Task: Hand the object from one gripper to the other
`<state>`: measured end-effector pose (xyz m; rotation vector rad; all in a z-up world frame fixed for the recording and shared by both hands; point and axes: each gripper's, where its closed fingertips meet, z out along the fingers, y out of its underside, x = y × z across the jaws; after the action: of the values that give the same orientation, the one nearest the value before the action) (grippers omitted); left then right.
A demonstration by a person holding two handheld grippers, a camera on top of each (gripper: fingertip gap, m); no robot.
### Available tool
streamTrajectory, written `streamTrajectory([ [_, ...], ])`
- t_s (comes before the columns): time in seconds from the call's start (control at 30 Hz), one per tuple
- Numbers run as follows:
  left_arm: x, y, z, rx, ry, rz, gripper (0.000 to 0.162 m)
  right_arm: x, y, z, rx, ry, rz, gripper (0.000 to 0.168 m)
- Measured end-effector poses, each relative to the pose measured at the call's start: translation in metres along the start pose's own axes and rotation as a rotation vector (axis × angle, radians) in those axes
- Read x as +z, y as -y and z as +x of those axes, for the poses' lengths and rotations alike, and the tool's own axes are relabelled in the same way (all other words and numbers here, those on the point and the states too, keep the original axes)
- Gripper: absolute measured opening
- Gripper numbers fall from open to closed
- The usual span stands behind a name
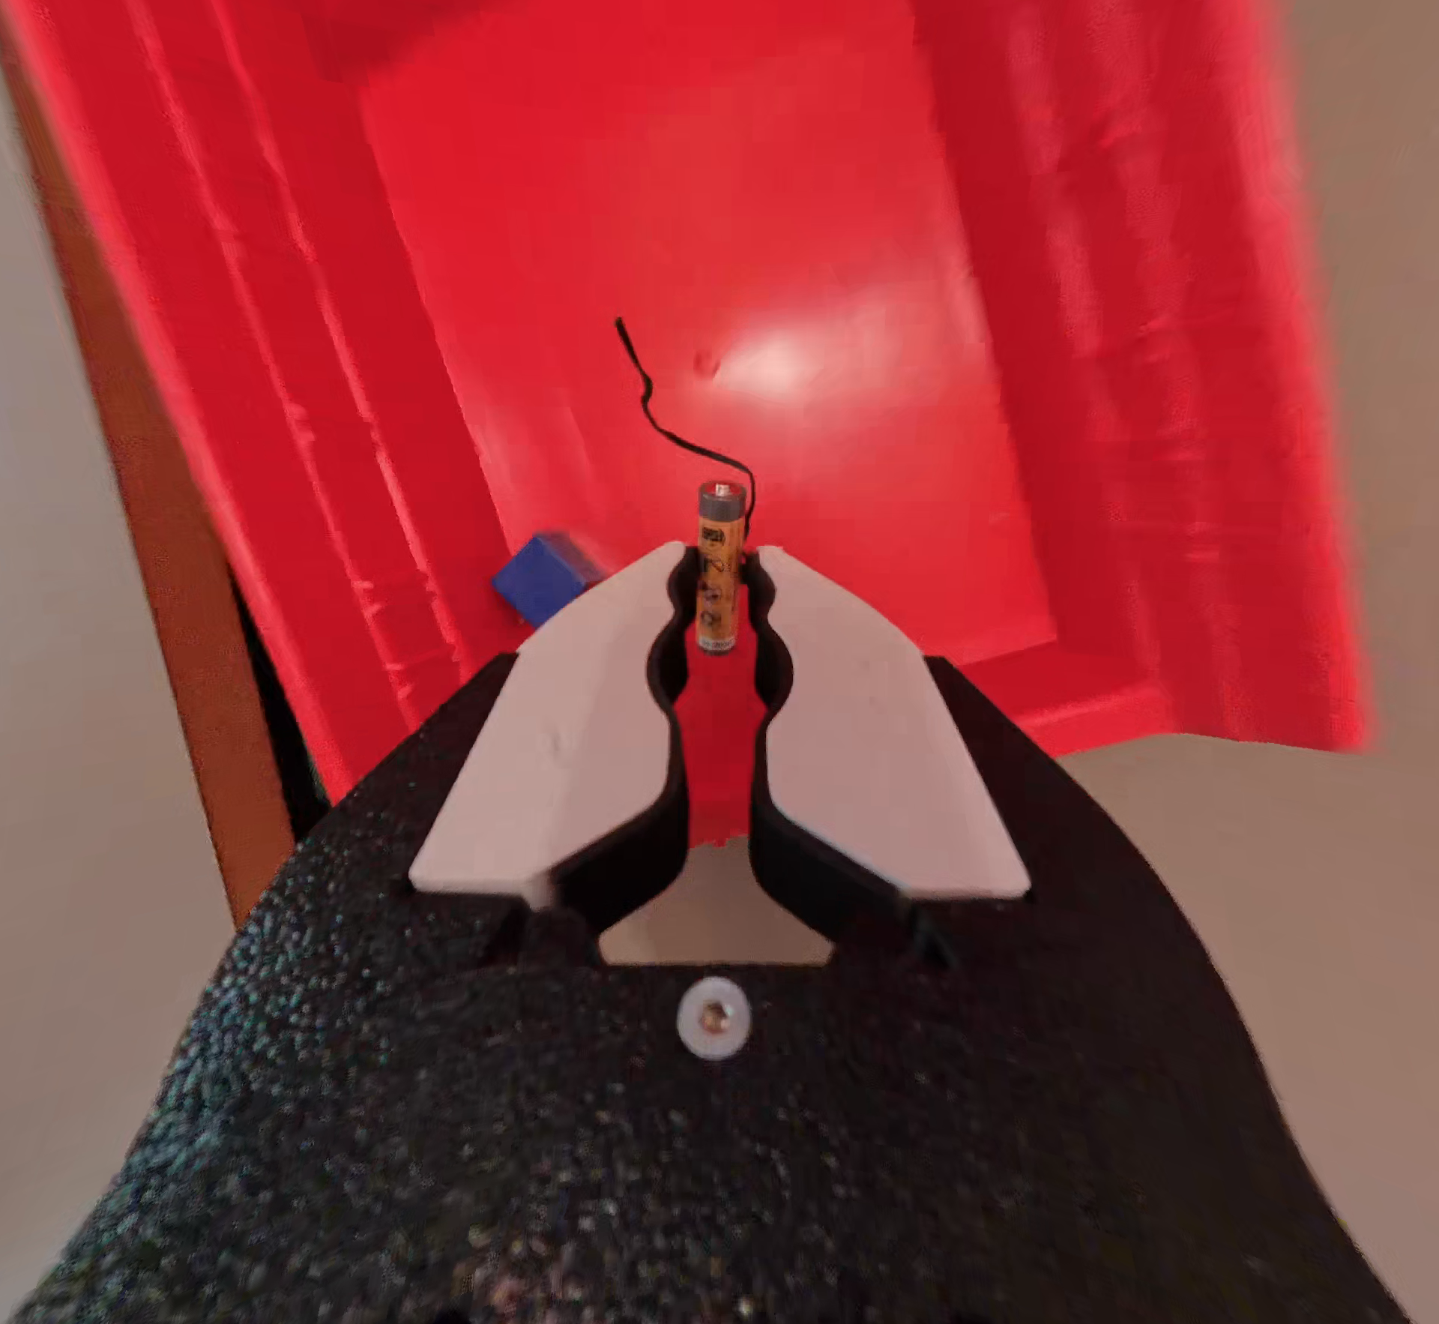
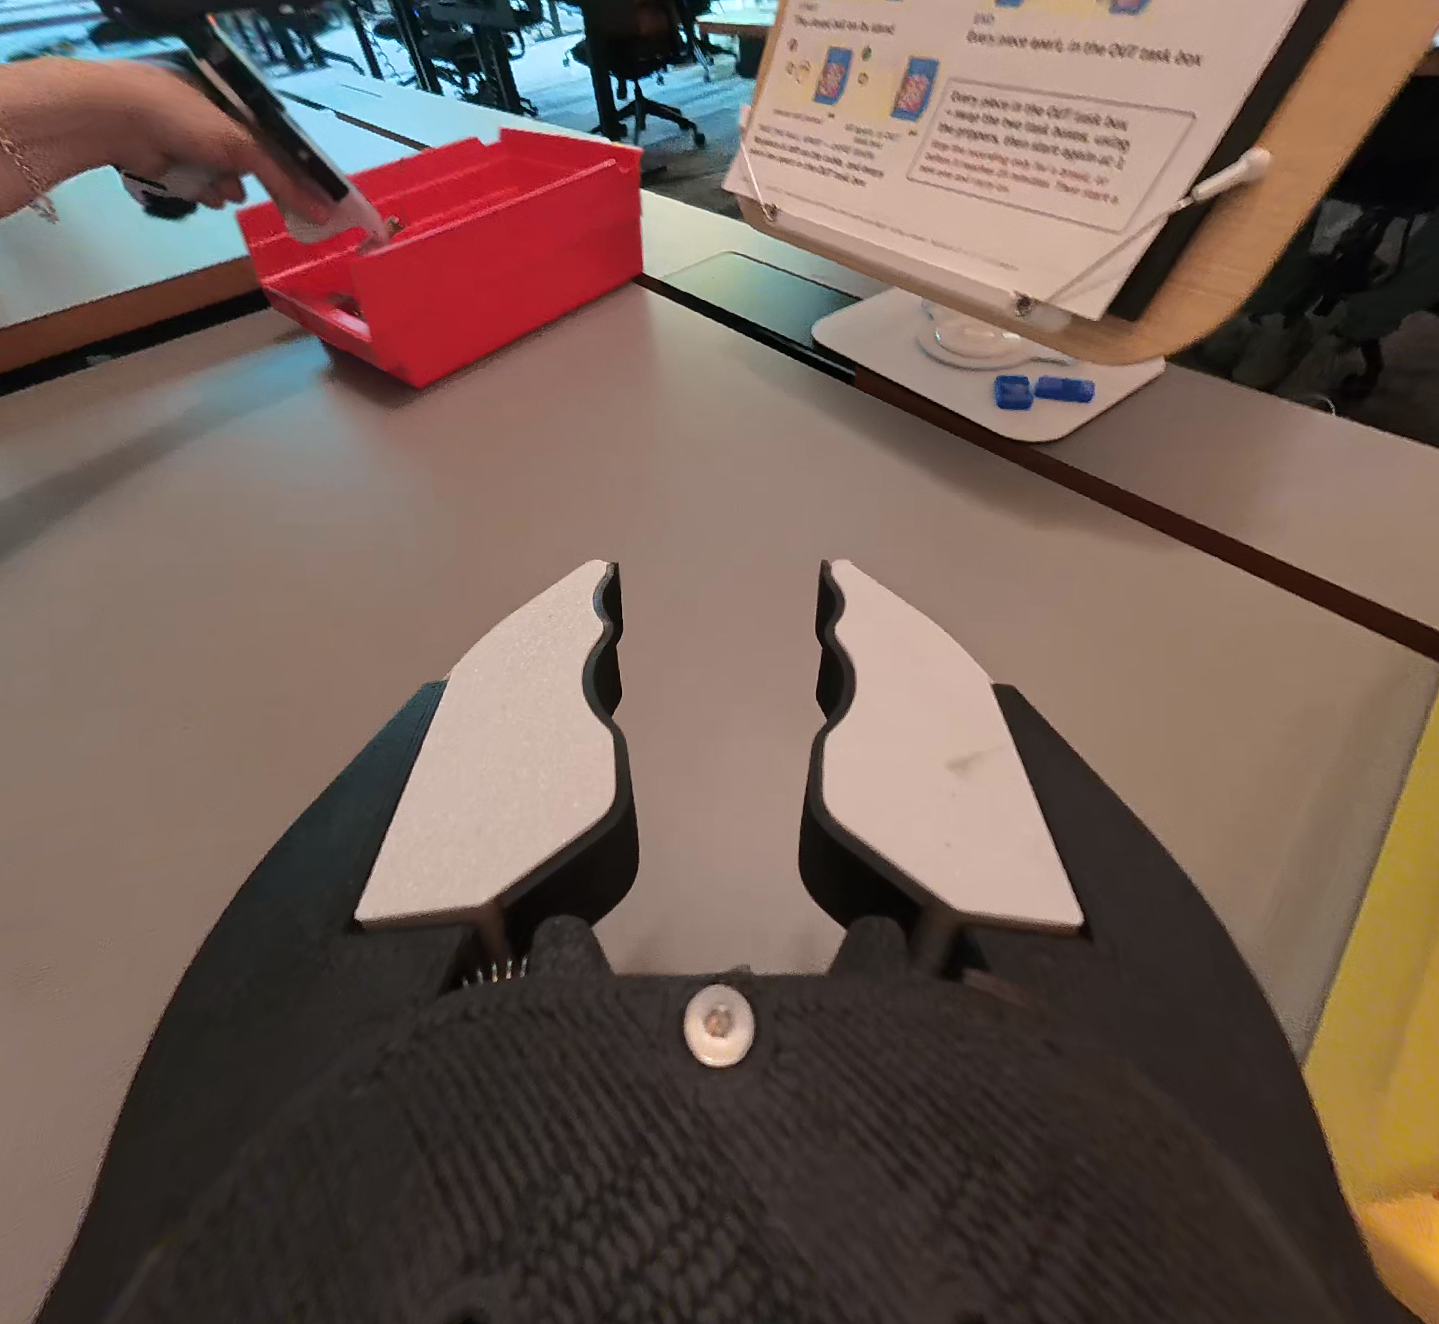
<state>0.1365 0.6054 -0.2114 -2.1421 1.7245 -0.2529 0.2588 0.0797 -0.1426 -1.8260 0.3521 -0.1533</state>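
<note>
My left gripper [image 1: 718, 556] is shut on a small orange and grey battery [image 1: 718, 547], held upright between the fingertips above the inside of a red box [image 1: 779, 212]. A thin black wire [image 1: 670, 422] and a blue block [image 1: 541, 578] lie on the box floor. In the right wrist view the left gripper [image 2: 381, 227] shows far off at the left, held by a hand [image 2: 101, 126], its tips over the red box [image 2: 498, 274]. My right gripper [image 2: 720, 589] is open and empty, low over the grey table [image 2: 389, 547].
A wooden stand with an instruction sheet [image 2: 1012, 56] rises at the back right on a white base [image 2: 1043, 406], with two small blue pieces [image 2: 1043, 391] on it. A dark seam [image 2: 1168, 515] crosses the table. Desks and chairs fill the room behind. One gripper's finger ends stand about 55 centimetres off the other's. The blue block [image 1: 541, 578] sits 8 centimetres or so from the ends of my left fingers.
</note>
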Motion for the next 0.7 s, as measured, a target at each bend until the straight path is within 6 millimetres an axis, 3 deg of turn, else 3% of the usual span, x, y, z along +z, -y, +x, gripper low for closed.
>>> streamTrajectory([
  [0.07, -0.034, 0.025, 0.019, 0.002, -0.054, 0.195, 0.012, 0.002, 0.007, -0.013, -0.029, 0.022, 0.025, 0.048],
  [0.17, -0.102, 0.054, 0.075, -0.001, -0.252, 0.526, 0.012, 0.006, 0.020, -0.036, -0.076, 0.045, 0.082, 0.048],
  [0.27, -0.165, 0.055, 0.149, 0.047, -0.475, 0.787, 0.012, 0.011, 0.041, -0.067, -0.085, 0.074, 0.187, 0.047],
  [0.33, -0.190, 0.042, 0.199, 0.090, -0.594, 0.898, 0.012, 0.012, 0.056, -0.092, -0.089, 0.091, 0.275, 0.048],
  [0.43, -0.211, 0.016, 0.266, 0.129, -0.721, 0.995, 0.011, 0.011, 0.066, -0.133, -0.132, 0.115, 0.371, 0.051],
  [0.53, -0.219, -0.013, 0.318, 0.139, -0.850, 1.009, 0.011, 0.011, 0.062, -0.163, -0.198, 0.093, 0.388, 0.052],
  [0.7, -0.231, -0.048, 0.361, 0.131, -0.970, 1.015, 0.011, 0.006, 0.047, -0.193, -0.235, 0.091, 0.333, 0.053],
])
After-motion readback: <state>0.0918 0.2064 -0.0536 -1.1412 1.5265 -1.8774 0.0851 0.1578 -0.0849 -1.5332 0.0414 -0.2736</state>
